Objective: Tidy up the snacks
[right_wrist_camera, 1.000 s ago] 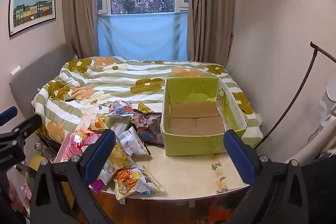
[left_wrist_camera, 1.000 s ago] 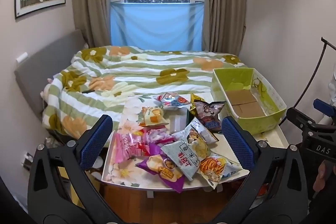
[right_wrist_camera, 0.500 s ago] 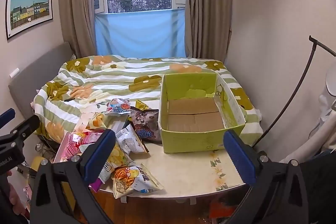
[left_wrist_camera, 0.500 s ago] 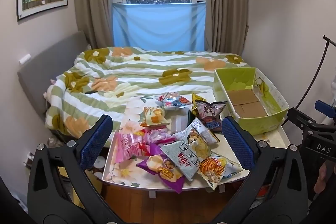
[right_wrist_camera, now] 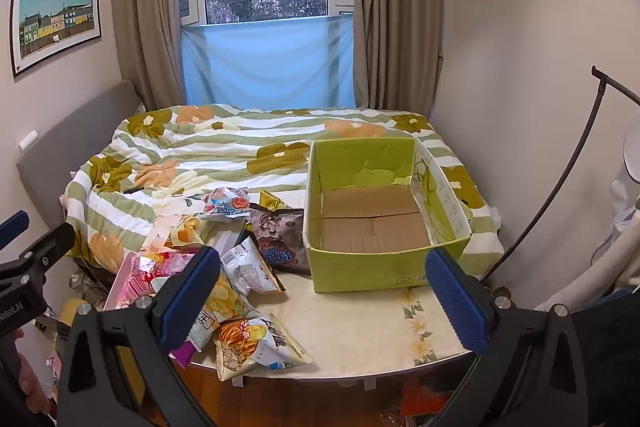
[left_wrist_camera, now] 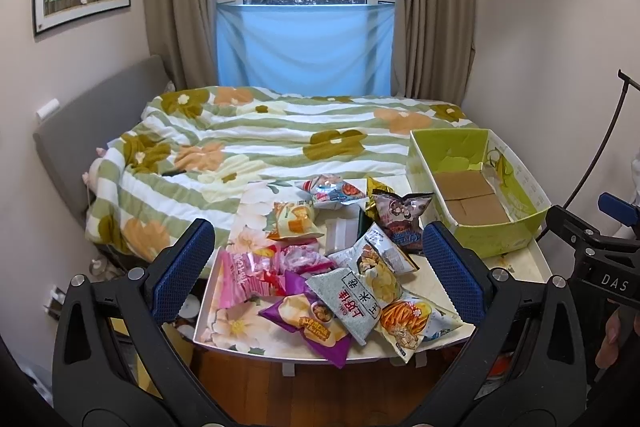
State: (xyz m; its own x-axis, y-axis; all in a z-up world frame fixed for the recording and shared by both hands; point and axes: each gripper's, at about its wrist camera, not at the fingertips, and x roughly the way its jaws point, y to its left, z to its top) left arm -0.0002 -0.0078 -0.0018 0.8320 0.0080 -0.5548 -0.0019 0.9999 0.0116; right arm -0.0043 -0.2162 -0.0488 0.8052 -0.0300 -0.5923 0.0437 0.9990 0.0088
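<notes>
Left gripper fingers spread wide, holding nothing, above the near table edge. Right gripper likewise wide, unloaded. Snacks lie heaped left of the green box.

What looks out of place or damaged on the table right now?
The snack bags lie in a loose overlapping heap beside the green box, which holds nothing. An orange-print bag and a purple bag overhang the table's front edge. The box's inner back wall looks torn.
</notes>
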